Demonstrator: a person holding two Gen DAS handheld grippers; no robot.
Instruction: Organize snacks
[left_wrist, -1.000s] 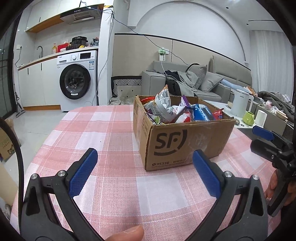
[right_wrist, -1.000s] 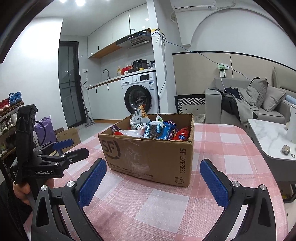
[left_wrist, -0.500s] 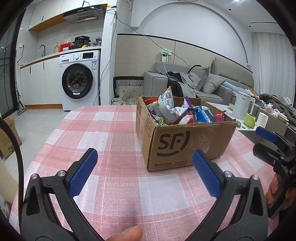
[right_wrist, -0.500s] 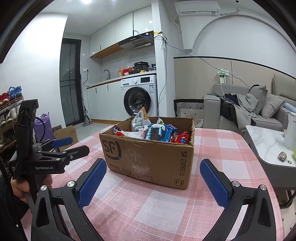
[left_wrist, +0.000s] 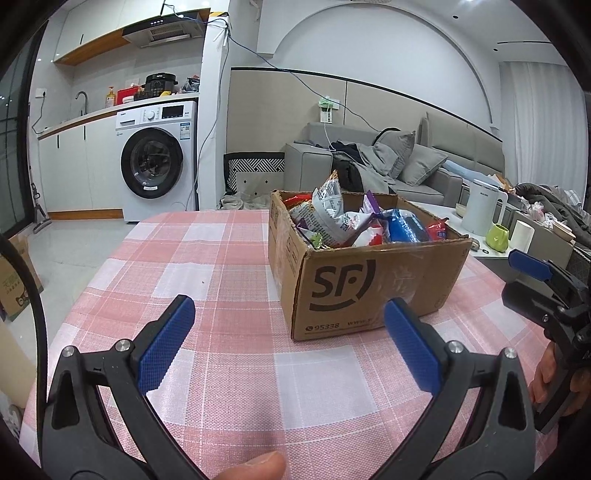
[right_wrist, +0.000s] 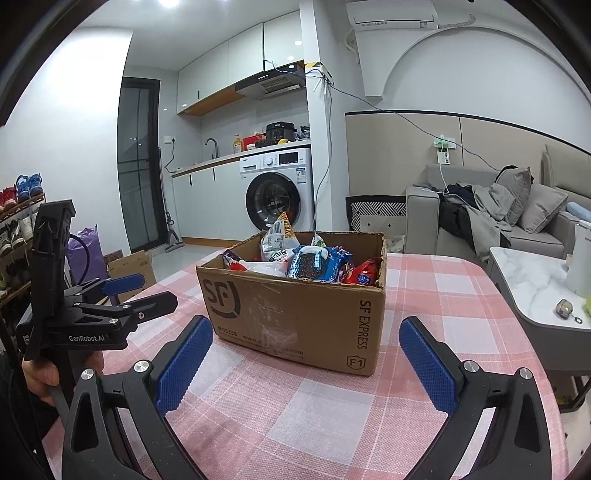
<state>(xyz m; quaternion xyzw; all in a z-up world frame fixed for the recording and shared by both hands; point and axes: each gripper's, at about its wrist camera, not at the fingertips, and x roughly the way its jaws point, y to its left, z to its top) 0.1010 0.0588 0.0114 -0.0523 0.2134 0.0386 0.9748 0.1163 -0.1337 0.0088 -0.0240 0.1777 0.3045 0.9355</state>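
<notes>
An open brown cardboard box (left_wrist: 369, 280) marked SF stands on the pink checked tablecloth (left_wrist: 207, 266); it also shows in the right wrist view (right_wrist: 295, 310). It is full of snack packets: a white and grey bag (left_wrist: 327, 210), a blue packet (right_wrist: 314, 262) and red packets (right_wrist: 364, 275). My left gripper (left_wrist: 288, 314) is open and empty, low over the cloth in front of the box. My right gripper (right_wrist: 306, 334) is open and empty, near the box's front corner. Each gripper shows at the edge of the other's view.
A side table (right_wrist: 532, 280) with a white kettle (left_wrist: 482, 212), a green cup (left_wrist: 496, 236) and a white cup stands right of the table. A grey sofa (left_wrist: 406, 170) and a washing machine (left_wrist: 155, 162) are behind. A cardboard box (right_wrist: 131, 267) sits on the floor at left.
Both grippers have risen and tilted a little, so the box sits slightly lower in each view. Both stay open and empty. The box has not moved.
</notes>
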